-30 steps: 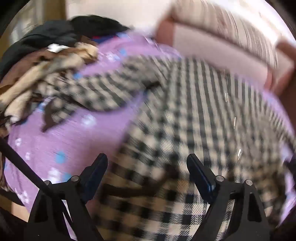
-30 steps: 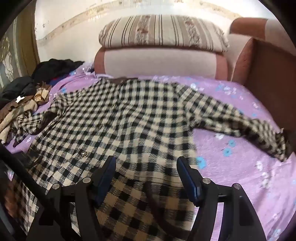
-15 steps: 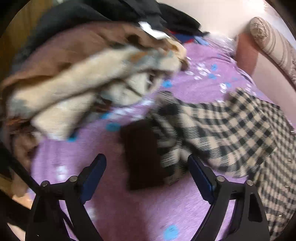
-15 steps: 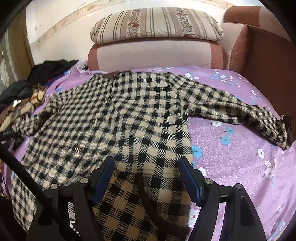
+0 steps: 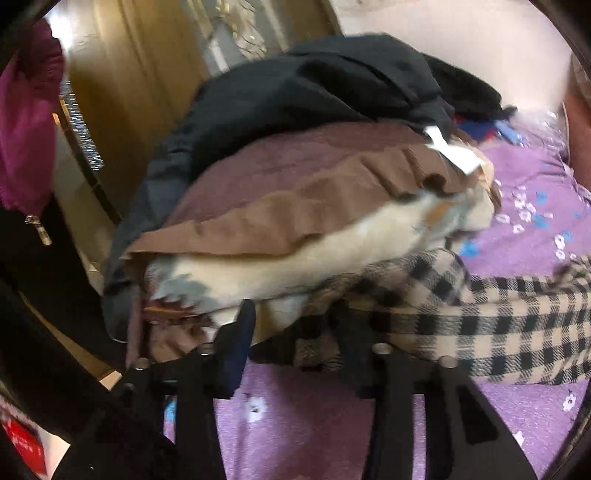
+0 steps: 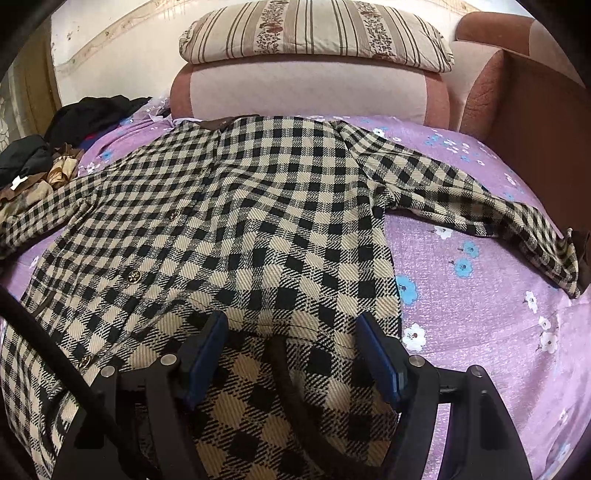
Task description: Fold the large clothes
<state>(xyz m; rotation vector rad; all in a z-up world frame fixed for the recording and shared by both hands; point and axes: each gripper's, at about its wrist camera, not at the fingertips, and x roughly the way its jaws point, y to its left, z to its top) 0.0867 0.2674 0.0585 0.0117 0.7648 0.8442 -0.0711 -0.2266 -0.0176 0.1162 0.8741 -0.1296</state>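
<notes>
Checked coat (image 6: 236,221) lies spread flat on purple bedsheet (image 6: 480,295); right gripper (image 6: 291,354) wide open above its near hem, holding nothing; left gripper (image 5: 295,325) narrowed around the sleeve cuff (image 5: 325,295) beside clothes pile (image 5: 295,177); firm grip cannot be confirmed.

Both the left black plastic gripper (image 5: 291,325) and the right black plastic gripper (image 6: 291,339) have blue finger pads (image 6: 378,356) and silver screws (image 6: 416,360).

One checked coat (image 6: 236,229), one striped pillow (image 6: 314,33), two tongs (image 6: 291,354).
</notes>
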